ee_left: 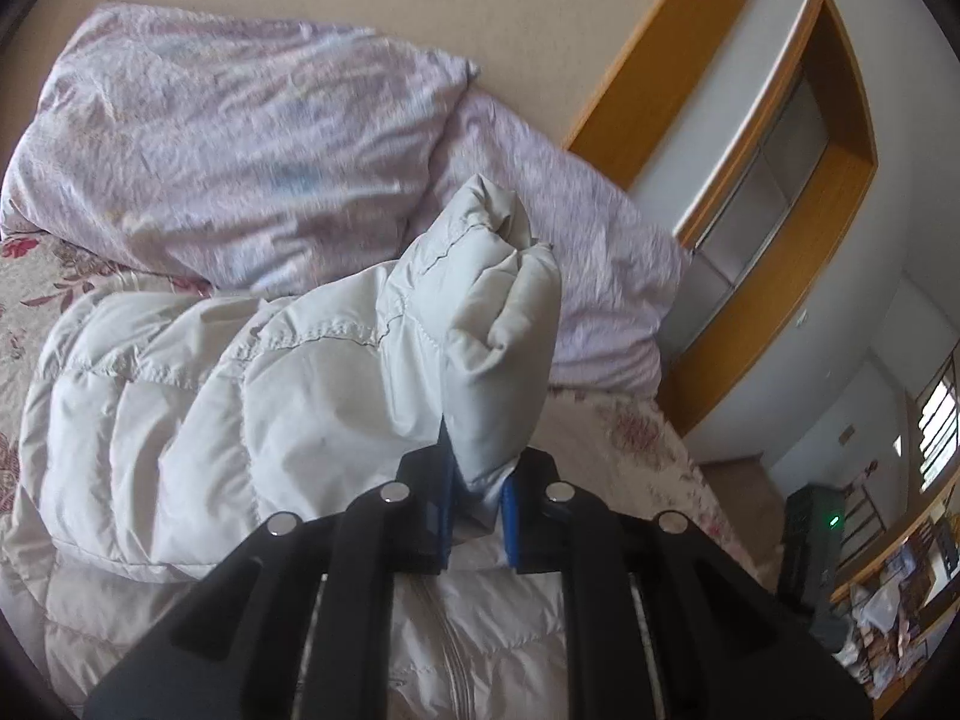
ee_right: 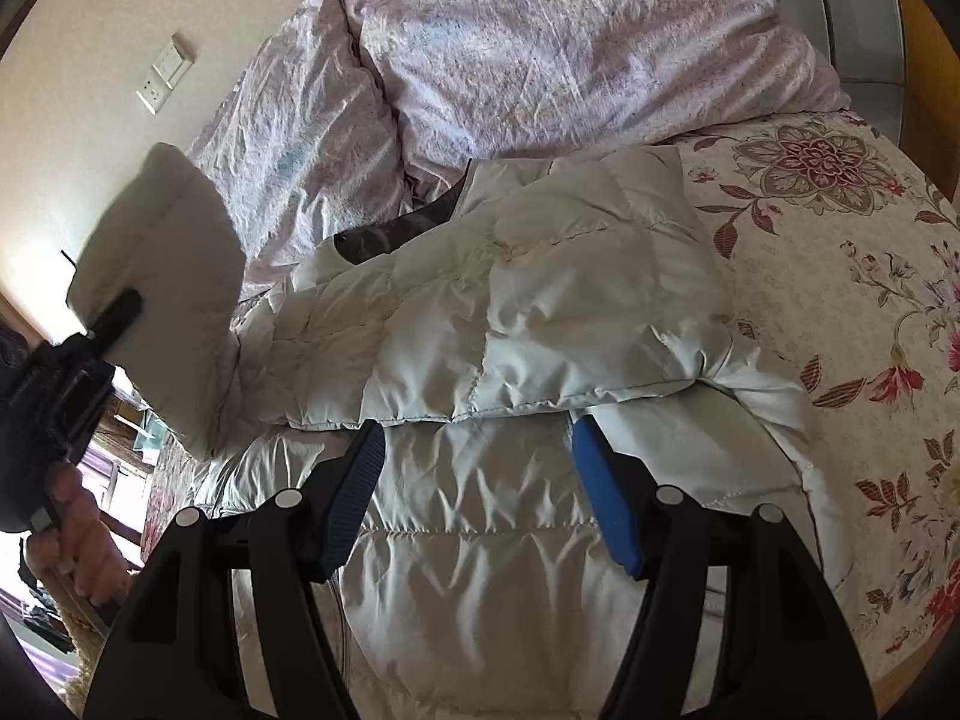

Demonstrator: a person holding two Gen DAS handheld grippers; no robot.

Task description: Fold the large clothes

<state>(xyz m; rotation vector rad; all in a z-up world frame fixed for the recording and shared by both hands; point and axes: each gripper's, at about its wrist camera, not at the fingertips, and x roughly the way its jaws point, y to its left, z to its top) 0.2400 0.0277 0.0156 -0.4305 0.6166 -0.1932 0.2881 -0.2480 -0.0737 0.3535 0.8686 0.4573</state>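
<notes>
Nearest, right gripper (ee_right: 477, 450): blue pads spread wide, nothing between them, poised just over the body of the white puffer jacket (ee_right: 480, 540). Left gripper (ee_left: 477, 498): clamped tight on the cuff end of the jacket's sleeve (ee_left: 480, 324), sleeve lifted clear of the bed and standing up past the fingertips; same sleeve seen from the right wrist view at far left, raised, with a hand (ee_right: 72, 540) gripping the tool's handle below it. Jacket laid flat across the floral bedspread (ee_right: 840, 300), front up, zipper (ee_left: 447, 648) running down the middle, other sleeve (ee_right: 540, 300) already folded across the chest, dark collar lining (ee_right: 396, 228) showing at the top. Beyond the jacket, a crumpled pale lilac duvet (ee_right: 540, 60) heaped at the head of the bed. Farthest, beige wall with a switch plate (ee_right: 165, 72); wood-framed opening (ee_left: 780, 180) to one side.
</notes>
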